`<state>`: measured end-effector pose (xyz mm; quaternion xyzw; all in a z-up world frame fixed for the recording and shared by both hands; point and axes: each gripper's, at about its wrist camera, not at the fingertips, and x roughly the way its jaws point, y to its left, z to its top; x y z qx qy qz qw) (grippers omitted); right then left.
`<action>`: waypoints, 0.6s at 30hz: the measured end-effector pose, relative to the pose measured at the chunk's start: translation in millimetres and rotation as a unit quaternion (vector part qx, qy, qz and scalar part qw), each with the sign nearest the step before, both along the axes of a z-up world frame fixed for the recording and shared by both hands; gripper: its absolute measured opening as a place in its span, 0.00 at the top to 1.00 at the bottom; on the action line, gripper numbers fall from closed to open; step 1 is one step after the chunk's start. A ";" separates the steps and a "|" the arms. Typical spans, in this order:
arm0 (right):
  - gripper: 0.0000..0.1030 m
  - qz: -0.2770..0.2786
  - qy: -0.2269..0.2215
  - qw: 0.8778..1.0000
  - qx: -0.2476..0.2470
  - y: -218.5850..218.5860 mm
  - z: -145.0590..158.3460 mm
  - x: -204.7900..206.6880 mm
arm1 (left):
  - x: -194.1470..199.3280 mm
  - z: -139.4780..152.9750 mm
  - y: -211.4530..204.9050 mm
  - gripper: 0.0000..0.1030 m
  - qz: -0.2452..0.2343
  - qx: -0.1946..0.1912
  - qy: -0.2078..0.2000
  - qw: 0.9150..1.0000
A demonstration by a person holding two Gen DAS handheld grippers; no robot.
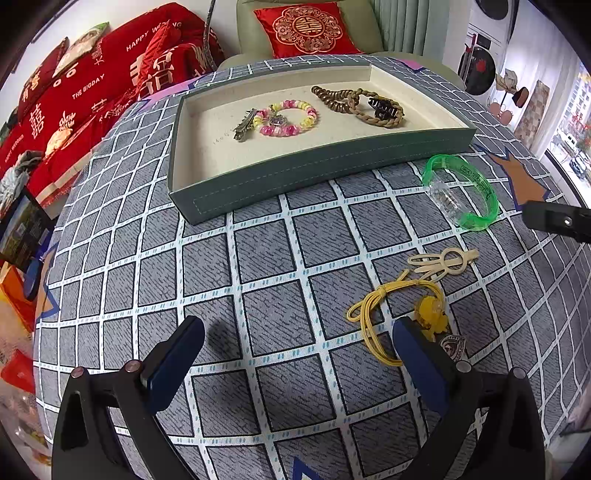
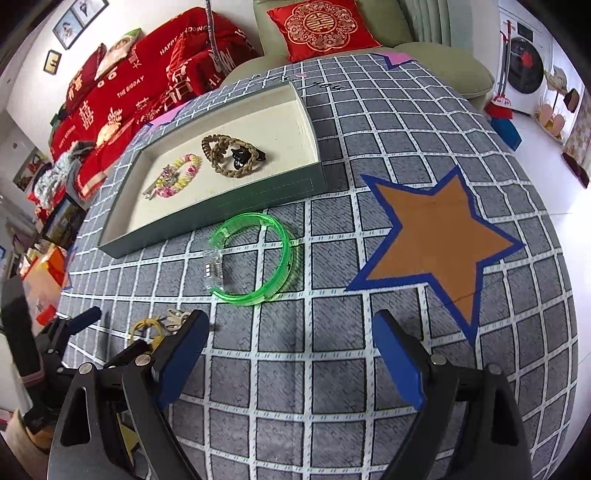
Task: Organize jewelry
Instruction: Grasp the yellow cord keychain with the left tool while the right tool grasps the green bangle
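Left gripper [image 1: 299, 354] with fingers spread wide, holding nothing, above a grey checked cloth [image 1: 266, 266]; right gripper [image 2: 291, 350] likewise spread and empty over the same cloth, near an orange star [image 2: 436, 236] outlined in blue. A grey-green tray [image 1: 295, 173] with a cream lining lies on the cloth beyond both grippers. Inside the tray, left part: a metal clip [image 1: 244, 124] touching a pink-and-yellow bead bracelet [image 1: 291, 117]. Inside the tray, right part: a brown bead bracelet [image 1: 332, 99], a braided tan band [image 1: 373, 110] and a dark claw clip [image 1: 384, 108], the three lying together and overlapping. On the cloth outside the tray: a green bangle [image 1: 461, 192] with a clear clasp, just beside the tray's near wall and directly ahead of the right gripper [image 2: 255, 258]; a cream hair clip [image 1: 443, 260] nearer the left gripper; a yellow cord [image 1: 384, 306] with a yellow charm [image 1: 430, 317], looped beside the left gripper's right finger [image 1: 417, 354]; a small silver piece [image 1: 453, 345], partly hidden behind that finger. In the right wrist view the cord, the silver piece and the left gripper appear at lower left. Background: red bedding [image 1: 85, 96] and a red cushion [image 1: 306, 27] on a pale green chair.
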<state>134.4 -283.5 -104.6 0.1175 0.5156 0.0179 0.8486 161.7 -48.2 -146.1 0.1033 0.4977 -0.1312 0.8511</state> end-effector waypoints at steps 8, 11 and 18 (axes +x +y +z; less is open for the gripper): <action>0.11 -0.016 0.005 1.000 -0.015 -2.8 -6.2 21.8 | -5.5 0.4 -1.9 0.00 -0.001 -0.004 -0.008 1.000; 0.11 -0.016 0.011 1.000 -0.024 0.0 -9.6 30.3 | -8.5 1.9 -4.9 0.08 -0.011 -0.005 -0.012 1.000; 0.14 0.004 0.019 0.998 -0.054 16.2 -16.2 39.6 | -14.6 6.4 -18.0 0.27 -0.036 0.006 -0.020 0.999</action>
